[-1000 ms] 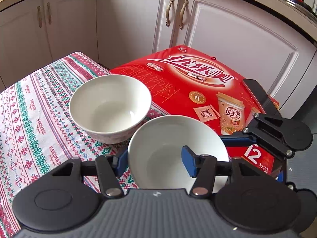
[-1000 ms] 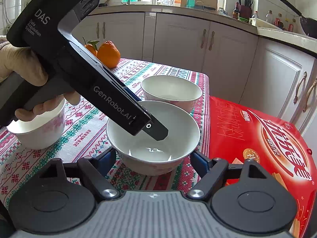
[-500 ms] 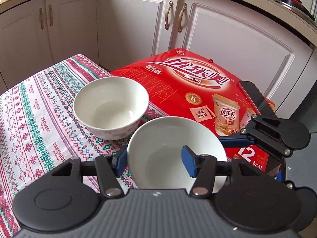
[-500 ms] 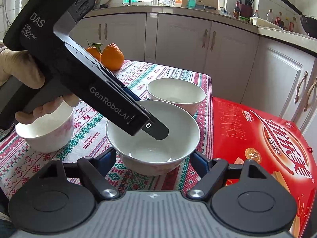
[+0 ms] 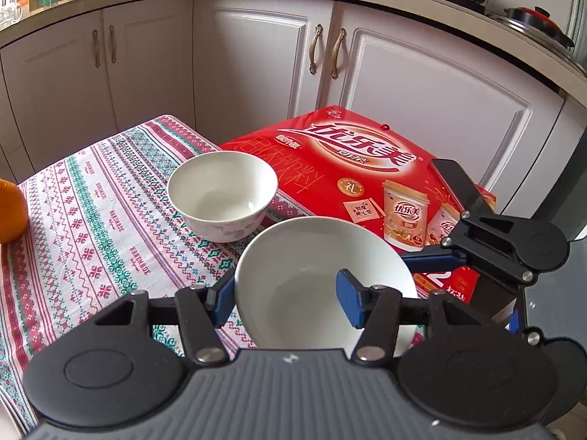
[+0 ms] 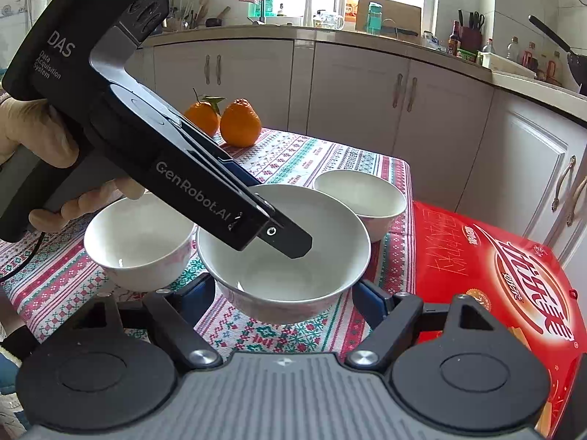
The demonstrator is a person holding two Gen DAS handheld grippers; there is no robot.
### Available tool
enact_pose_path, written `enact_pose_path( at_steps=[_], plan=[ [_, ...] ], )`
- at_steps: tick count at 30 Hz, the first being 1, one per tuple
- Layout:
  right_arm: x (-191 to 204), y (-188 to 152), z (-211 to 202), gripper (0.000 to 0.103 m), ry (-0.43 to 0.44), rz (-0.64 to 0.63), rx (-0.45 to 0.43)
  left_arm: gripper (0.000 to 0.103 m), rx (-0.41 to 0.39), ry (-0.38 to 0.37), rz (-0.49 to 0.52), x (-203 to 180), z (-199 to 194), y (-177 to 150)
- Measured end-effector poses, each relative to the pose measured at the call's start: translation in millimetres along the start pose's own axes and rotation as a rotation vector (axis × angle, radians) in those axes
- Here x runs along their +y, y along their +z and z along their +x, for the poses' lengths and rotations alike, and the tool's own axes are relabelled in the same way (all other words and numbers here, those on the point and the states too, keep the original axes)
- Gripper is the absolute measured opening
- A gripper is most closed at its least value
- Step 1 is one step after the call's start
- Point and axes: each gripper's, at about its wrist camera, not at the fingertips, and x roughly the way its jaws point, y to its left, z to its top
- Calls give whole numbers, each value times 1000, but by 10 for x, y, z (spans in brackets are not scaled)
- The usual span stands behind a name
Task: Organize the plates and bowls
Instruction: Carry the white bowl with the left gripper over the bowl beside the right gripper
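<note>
My left gripper [image 5: 284, 300] is shut on the rim of a white bowl [image 5: 304, 282], one finger inside and one outside, holding it above the table; the same bowl [image 6: 290, 256] and the left gripper's body [image 6: 154, 154] show in the right wrist view. My right gripper [image 6: 282, 293] is open, its fingers either side of this bowl's base; contact is unclear. A second white bowl [image 5: 222, 194] stands on the patterned tablecloth [image 5: 91, 220] beyond; it also shows in the right wrist view [image 6: 361, 198]. A third white bowl [image 6: 137, 242] stands at the left.
A red drink carton [image 5: 367, 168] lies off the table's right edge, also in the right wrist view [image 6: 495, 275]. Two oranges [image 6: 227, 121] sit at the table's far end. White cabinets [image 5: 256, 58] stand behind the table.
The held bowl has moved back from the far bowl and risen a little. In the right wrist view, the third bowl has come further into sight.
</note>
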Motion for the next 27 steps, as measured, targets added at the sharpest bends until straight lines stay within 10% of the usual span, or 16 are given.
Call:
enact_pose_path(
  at_steps=[27],
  plan=[
    [819, 356, 88, 85, 133, -111, -24, 59, -88, 118, -116, 506, -829, -536]
  ],
)
